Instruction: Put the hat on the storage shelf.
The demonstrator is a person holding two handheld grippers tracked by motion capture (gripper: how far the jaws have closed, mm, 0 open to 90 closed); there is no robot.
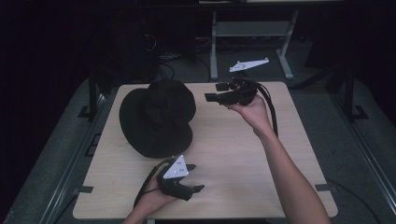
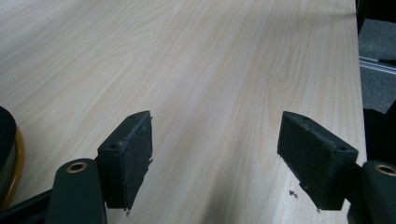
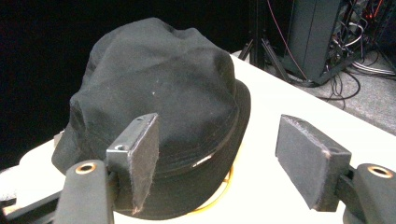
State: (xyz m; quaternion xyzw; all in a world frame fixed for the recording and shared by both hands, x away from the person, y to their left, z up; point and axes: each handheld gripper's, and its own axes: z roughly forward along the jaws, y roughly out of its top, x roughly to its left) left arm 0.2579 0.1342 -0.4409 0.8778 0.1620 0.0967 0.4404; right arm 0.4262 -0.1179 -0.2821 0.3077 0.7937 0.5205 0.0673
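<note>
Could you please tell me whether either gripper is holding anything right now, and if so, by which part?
Nothing is held. The left gripper and right gripper are both open; the black hat lies untouched.

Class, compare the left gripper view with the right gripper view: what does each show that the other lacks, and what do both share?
Left gripper view alone: a long stretch of bare wood-grain table. Right gripper view alone: the crown of the black hat, plus cables on the floor beyond. Both share open black jaws, light tabletop, and a yellow-orange edge peeking from under something black.

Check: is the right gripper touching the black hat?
Apart. In the high view, bare table separates the right gripper from the black hat; its jaws stand open.
</note>
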